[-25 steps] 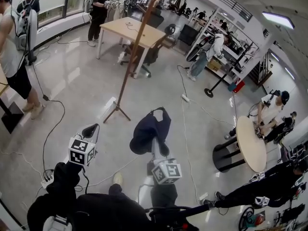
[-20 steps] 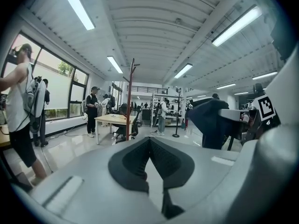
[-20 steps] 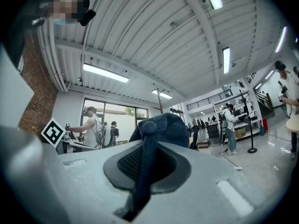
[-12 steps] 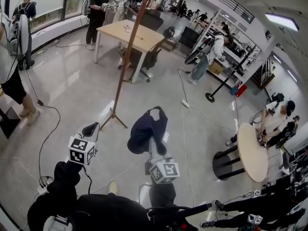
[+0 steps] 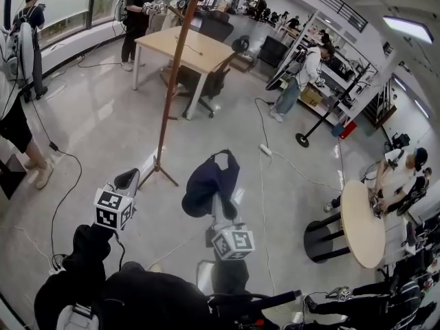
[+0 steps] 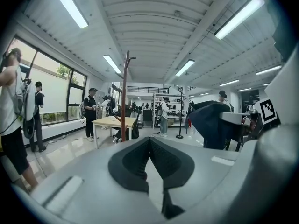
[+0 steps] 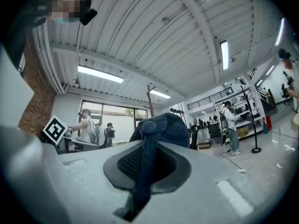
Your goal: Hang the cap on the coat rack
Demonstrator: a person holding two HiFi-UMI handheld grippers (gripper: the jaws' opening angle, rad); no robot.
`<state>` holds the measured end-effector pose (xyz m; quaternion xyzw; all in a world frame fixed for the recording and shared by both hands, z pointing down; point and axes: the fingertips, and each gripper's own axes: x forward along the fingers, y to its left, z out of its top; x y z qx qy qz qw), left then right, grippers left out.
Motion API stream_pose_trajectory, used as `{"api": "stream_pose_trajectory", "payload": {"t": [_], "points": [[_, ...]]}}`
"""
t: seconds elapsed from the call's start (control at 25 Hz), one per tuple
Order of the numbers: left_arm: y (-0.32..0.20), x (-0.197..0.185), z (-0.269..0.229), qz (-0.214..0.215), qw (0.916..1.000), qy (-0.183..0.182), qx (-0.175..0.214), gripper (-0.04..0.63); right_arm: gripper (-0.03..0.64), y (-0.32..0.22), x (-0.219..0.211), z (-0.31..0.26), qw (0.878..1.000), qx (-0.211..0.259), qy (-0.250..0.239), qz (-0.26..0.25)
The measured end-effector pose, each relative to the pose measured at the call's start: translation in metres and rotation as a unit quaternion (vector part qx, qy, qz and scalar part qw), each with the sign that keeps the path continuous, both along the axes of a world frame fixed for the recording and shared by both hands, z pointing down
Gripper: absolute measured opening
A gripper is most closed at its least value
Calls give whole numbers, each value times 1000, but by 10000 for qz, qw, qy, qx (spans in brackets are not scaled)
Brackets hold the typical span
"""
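Note:
In the head view a dark navy cap hangs from my right gripper, which is shut on a fold of its fabric. In the right gripper view the cap bulges just past the right gripper, and a navy strip runs down between the jaws. The coat rack is a tall brown pole on splayed feet, standing ahead and left of the cap. It also shows as the coat rack and the coat rack. My left gripper is shut and holds nothing, low at the left; the left gripper shows its pads meeting.
Behind the rack are a wooden table and an office chair. Cables and a power strip lie on the floor. A round table is at right. Several people stand around, one close at left.
The head view has moved forward: the rack's foot and the wooden table sit nearer and further left. Both grippers keep their places in the view, and the cap stays in the right one.

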<state>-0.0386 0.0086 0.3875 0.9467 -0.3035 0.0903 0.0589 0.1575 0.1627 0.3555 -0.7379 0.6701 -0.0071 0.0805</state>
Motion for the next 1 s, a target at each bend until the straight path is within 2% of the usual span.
{"api": "stream_pose_trajectory", "payload": {"t": [0.6, 1.0], "points": [[-47, 31, 13, -83, 10000, 2, -46, 2, 15, -51, 31, 13, 9999, -17, -71, -132], [-108, 58, 29, -110, 9998, 38, -161, 2, 15, -113, 53, 27, 9996, -162, 4, -239]]}}
